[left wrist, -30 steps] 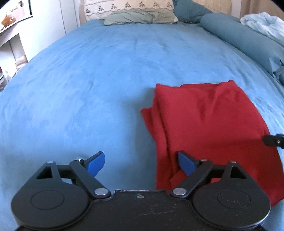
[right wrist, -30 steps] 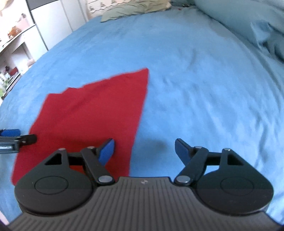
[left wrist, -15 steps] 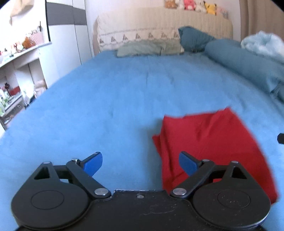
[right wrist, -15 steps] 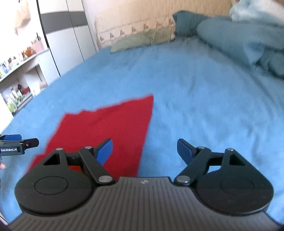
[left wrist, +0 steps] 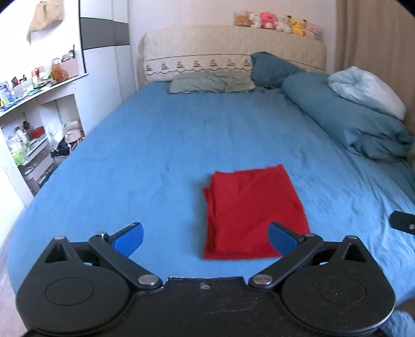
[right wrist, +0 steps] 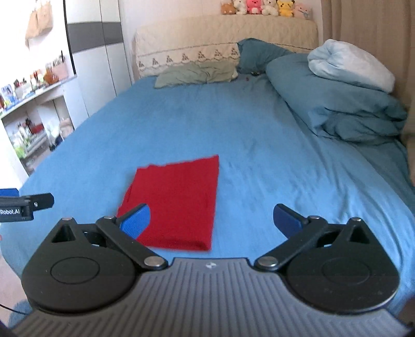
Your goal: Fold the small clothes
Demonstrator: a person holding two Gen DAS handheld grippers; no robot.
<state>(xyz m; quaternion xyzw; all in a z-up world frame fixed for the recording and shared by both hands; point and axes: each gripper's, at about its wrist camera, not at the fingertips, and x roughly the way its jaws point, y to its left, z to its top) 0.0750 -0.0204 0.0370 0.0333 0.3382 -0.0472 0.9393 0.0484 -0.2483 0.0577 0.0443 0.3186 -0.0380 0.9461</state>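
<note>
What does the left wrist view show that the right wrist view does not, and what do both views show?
Only the left wrist view shows the left gripper with both jaws open, and layered edges along the left side of the red cloth. Only the right wrist view shows the right gripper with both jaws open, and a printed label on the other gripper's side. Both show the cloth lying folded on the blue bed, the pillows, the plush toys and the shelves.

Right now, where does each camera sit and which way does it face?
Left wrist: on the left gripper, open, facing the headboard over the folded red cloth on the bed.
Right wrist: on the right gripper, open, same heading; left gripper's fingers at its left edge.
Shared: cloth, bed, plush toys.
</note>
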